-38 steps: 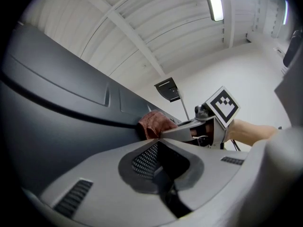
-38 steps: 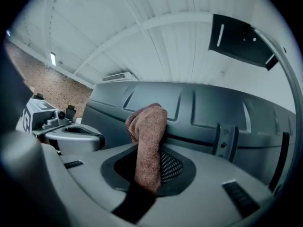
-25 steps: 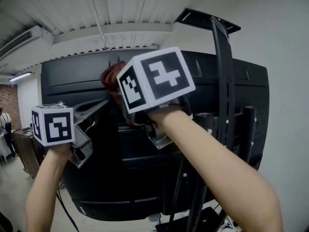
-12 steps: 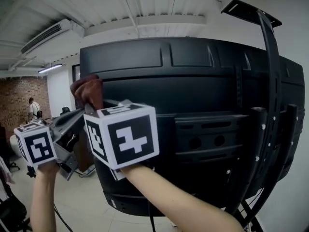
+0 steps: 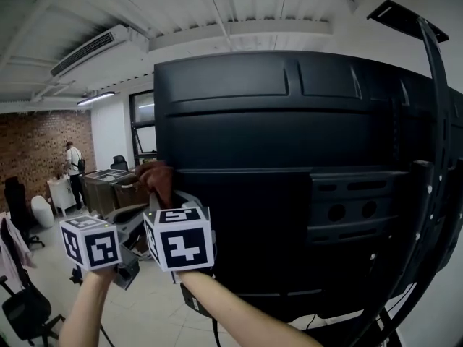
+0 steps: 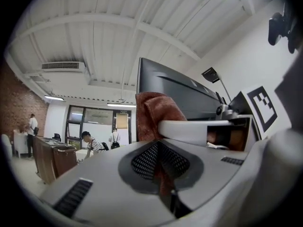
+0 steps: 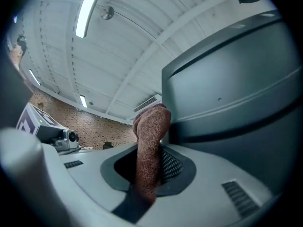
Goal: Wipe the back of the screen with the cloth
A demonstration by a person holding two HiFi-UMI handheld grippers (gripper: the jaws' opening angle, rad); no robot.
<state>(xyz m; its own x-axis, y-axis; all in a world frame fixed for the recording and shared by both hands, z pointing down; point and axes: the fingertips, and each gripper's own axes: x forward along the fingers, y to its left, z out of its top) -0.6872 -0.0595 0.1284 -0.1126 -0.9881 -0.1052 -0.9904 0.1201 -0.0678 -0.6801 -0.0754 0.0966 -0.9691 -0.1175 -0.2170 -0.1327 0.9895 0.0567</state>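
Cloth (image 5: 155,179): rust-brown, nubby, bunched upright. Left claw (image 6: 159,161) and right claw (image 7: 149,163) both pinch it beside the black screen (image 5: 289,157) back's edge.

Place: a big office room.
Clues: desks (image 5: 108,183), a black chair (image 5: 25,311), a person (image 5: 73,163) standing by a desk.
Up high: an air cooler (image 5: 98,49), long lights (image 5: 98,98).
Wall: red brick (image 5: 32,150).
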